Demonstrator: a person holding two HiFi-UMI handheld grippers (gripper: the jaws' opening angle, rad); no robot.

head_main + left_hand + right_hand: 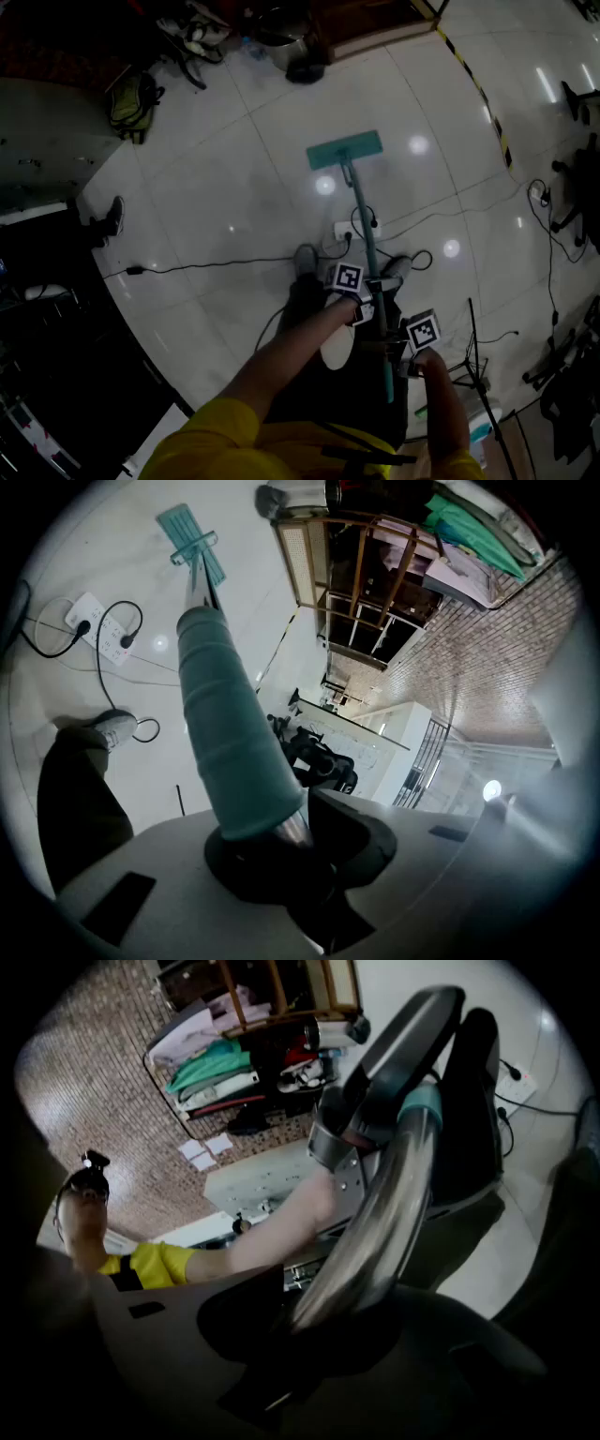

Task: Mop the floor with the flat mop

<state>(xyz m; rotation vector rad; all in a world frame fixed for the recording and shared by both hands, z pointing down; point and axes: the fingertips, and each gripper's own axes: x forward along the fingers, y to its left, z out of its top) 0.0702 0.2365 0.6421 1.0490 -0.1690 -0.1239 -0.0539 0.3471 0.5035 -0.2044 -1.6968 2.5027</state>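
Observation:
The flat mop has a teal head (pixel 344 150) lying flat on the white tiled floor ahead of the person's feet. Its pole (pixel 367 239) runs back to both grippers. My left gripper (pixel 361 298) is shut on the pole; in the left gripper view the teal grip sleeve (pixel 225 733) rises out of the jaws toward the mop head (pixel 190 542). My right gripper (pixel 401 352) is shut on the pole lower down; in the right gripper view the bare metal pole (pixel 375 1222) passes through the jaws toward the left gripper.
A white power strip (pixel 354 228) with black cables lies on the floor beside the pole, near the person's shoes (pixel 306 261). A metal pot (pixel 286 42) and wooden furniture stand at the far edge. A tripod (pixel 473 361) and more cables lie to the right.

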